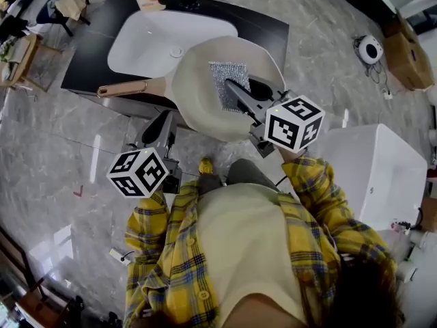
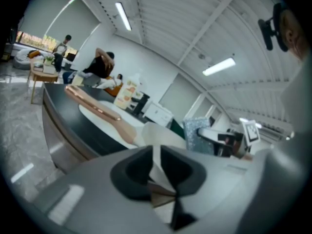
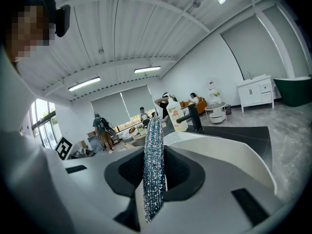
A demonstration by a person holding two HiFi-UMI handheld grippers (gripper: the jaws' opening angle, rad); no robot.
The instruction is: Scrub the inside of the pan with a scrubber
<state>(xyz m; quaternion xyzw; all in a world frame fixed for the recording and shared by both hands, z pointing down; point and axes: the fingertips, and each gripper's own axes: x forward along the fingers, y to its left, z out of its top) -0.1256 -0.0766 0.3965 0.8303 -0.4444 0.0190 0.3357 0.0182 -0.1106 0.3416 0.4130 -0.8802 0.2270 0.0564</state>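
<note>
A cream pan [image 1: 198, 101] with a pale pink handle [image 1: 130, 87] rests over the near edge of the dark counter [image 1: 263, 26], its handle pointing left. My right gripper [image 1: 235, 93] reaches into the pan and is shut on a silver glittery scrubber [image 1: 227, 80], which stands edge-on between its jaws [image 3: 154, 169]. My left gripper [image 1: 164, 123] is at the pan's near-left rim. Its jaws stand a narrow gap apart [image 2: 156, 167], and the cream pan [image 2: 161, 133] shows in that gap. From the left gripper view the handle [image 2: 92, 106] and scrubber [image 2: 197, 135] are both visible.
A white sink basin [image 1: 164, 36] is set in the counter behind the pan, with a black faucet [image 3: 192, 116] and a soap bottle [image 3: 173, 112] beyond. A white cabinet [image 1: 382, 176] stands at the right on the marble floor. People are in the far room.
</note>
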